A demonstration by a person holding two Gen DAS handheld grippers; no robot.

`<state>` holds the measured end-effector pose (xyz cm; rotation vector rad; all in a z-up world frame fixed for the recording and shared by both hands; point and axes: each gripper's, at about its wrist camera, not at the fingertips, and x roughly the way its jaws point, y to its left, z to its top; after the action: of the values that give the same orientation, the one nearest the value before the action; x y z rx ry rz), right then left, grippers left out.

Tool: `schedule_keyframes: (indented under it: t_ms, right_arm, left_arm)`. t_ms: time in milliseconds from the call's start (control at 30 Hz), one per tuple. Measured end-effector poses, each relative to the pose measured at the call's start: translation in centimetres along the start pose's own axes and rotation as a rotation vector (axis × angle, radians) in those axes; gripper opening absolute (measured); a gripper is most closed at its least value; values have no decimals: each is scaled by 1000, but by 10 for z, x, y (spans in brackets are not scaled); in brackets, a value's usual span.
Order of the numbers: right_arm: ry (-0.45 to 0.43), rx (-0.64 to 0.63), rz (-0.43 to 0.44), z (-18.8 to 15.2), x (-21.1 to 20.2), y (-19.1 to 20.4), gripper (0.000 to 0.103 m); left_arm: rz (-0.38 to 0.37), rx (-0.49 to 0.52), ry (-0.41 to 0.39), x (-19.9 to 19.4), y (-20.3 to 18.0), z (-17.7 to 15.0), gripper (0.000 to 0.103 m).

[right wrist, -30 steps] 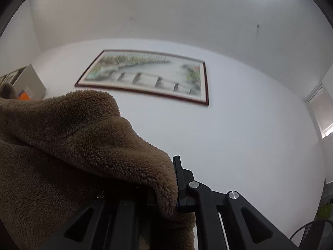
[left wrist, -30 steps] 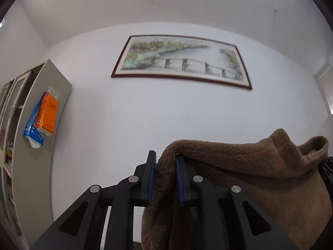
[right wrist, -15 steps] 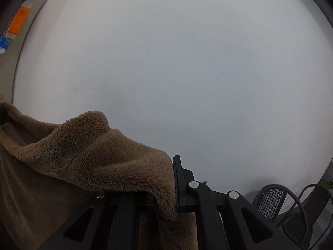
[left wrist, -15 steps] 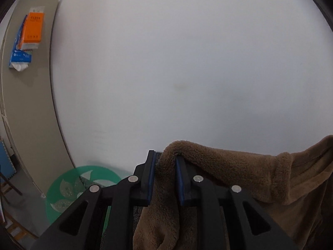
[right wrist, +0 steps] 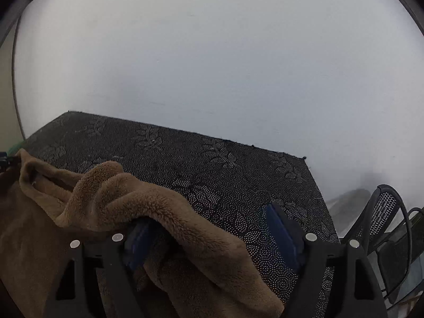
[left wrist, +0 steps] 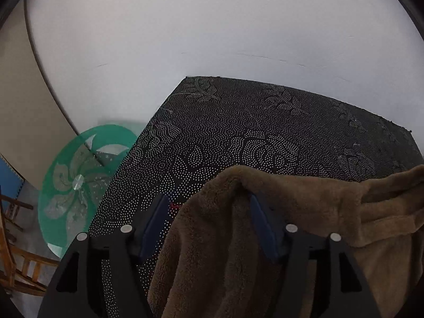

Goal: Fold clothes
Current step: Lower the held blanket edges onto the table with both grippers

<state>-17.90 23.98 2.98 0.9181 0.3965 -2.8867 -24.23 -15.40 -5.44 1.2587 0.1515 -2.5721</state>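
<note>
Left gripper (left wrist: 209,225) and right gripper (right wrist: 212,234): jaws just opened wide, brown fleece garment (left wrist: 238,238) draped loose between them, unpinched. It lies rumpled on near part of black dotted tablecloth (left wrist: 251,122). Green glass disc (left wrist: 76,185) far left, black mesh chair (right wrist: 389,217) right.

I count one brown fleece garment (left wrist: 238,251), one black dotted tablecloth (left wrist: 265,127), one green glass disc (left wrist: 76,182), one black mesh chair (right wrist: 384,212).

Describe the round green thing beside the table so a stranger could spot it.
Find the black dotted tablecloth. Just off its left edge, the translucent green glass disc stands tilted, with a pale petal pattern and silver hub: the only round green object.
</note>
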Motion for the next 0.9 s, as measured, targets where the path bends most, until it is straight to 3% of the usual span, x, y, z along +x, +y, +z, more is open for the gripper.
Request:
schedule_keyframes:
  t_ms: [200,267,400,500,600,667,800,900]
  right_arm:
    - [-24,-40,57,27,-23,9,81]
    - [-18,-74,61,27,-27,18,81]
    - [-14,-105,24,28,-19,25,81]
    - [45,56,45,33,5,-2,81]
    - [172,226,22,28,34,-30,81]
    - [172,148,24,25,31,-20,81]
    - [91,-68,19,20,7,12,81]
    - [43,-62,73,26,-10,22,81]
  left_arm:
    - [-63,-12,-35,-31,7,8,78]
    - [-97,17,-42,-42,4,9,79]
    - [-151,168,16,-57,-19,-5,80]
    - [-147,306,66,-52,-46,-19,80]
    - [-105,382,104,-33,-67,-23,80]
    - [-84,380,128,-18,-75,-20,80]
    - [-104,270,166,10,-80,2,80]
    - [-88,212,167,25,-84,21,80]
